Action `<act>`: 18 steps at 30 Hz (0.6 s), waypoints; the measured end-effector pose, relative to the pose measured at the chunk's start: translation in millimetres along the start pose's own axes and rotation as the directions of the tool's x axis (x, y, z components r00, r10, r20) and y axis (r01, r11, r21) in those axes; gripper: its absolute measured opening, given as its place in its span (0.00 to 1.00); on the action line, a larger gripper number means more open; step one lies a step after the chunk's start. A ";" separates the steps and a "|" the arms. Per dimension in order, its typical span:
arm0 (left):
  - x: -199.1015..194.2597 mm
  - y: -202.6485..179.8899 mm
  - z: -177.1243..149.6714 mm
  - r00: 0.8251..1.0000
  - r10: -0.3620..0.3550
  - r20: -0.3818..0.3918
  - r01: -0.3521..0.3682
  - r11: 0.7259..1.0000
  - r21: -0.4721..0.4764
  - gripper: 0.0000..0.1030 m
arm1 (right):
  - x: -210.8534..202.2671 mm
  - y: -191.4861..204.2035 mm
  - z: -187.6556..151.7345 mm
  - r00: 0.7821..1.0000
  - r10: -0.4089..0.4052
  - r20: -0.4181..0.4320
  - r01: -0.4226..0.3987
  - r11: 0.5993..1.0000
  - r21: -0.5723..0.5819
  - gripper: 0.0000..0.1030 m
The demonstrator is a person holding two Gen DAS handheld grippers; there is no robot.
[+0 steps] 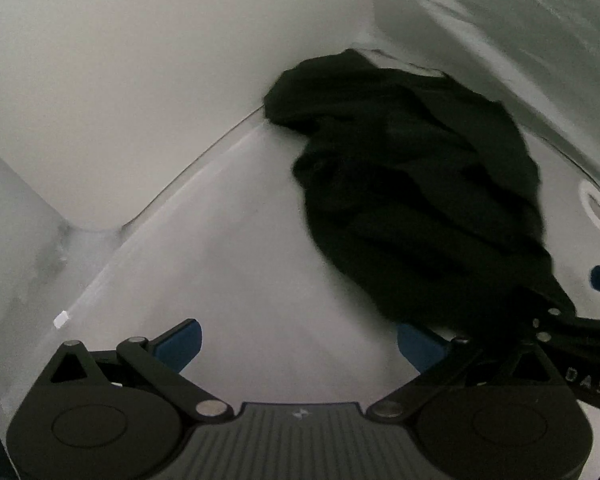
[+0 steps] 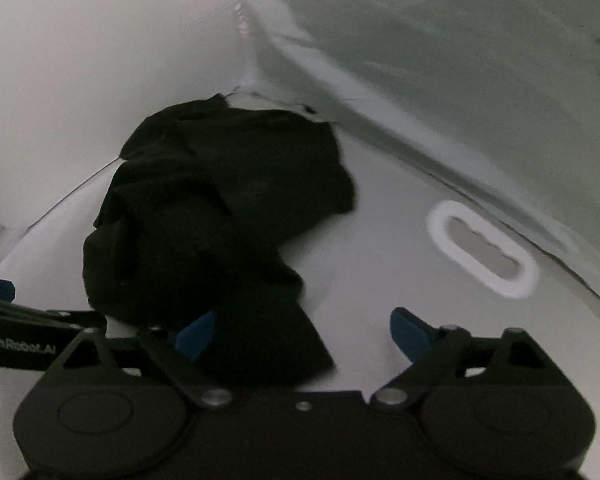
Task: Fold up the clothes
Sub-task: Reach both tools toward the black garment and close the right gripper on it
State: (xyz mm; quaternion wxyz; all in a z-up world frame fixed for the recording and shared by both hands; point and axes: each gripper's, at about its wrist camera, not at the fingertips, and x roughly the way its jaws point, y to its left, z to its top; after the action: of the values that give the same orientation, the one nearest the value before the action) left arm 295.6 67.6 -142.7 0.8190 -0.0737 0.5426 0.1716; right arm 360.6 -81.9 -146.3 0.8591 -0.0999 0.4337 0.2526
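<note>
A crumpled black garment (image 1: 416, 184) lies in a heap on the white table, reaching toward the far corner; it also shows in the right wrist view (image 2: 216, 216). My left gripper (image 1: 300, 344) is open, its blue pads wide apart, with the garment's near end lying over its right finger. My right gripper (image 2: 300, 336) is open too; a fold of the garment drapes over its left finger and reaches between the fingers. The right gripper's arm shows at the right edge of the left wrist view (image 1: 580, 344). The left gripper's arm shows at the left edge of the right wrist view (image 2: 20, 332).
The white table (image 1: 240, 264) meets white walls at the far corner. A white oval cable grommet (image 2: 482, 244) is set into the table to the right of the garment. A small white tag (image 1: 61, 319) lies at the table's left.
</note>
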 end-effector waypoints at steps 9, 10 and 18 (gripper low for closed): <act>8.7 -4.6 -7.8 0.999 0.035 -0.017 -0.035 0.999 -0.005 1.00 | 2.5 11.7 0.5 0.992 0.123 0.023 -0.121 0.991 -0.062 0.16; 6.3 -5.9 -8.8 0.999 0.032 -0.015 -0.032 0.999 -0.008 1.00 | -3.8 12.2 -3.1 0.992 0.124 0.034 -0.122 0.990 -0.069 0.15; -42.3 -11.1 -32.6 0.999 0.019 0.026 -0.019 1.000 0.000 1.00 | -90.4 15.9 -31.2 0.986 0.077 0.149 -0.066 0.995 -0.077 0.11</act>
State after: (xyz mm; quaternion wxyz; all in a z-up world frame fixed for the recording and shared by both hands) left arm 256.5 38.8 -117.8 0.8242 -0.0665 0.5327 0.1802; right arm 285.8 -112.0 -92.4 0.8759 -0.0955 0.3610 0.3055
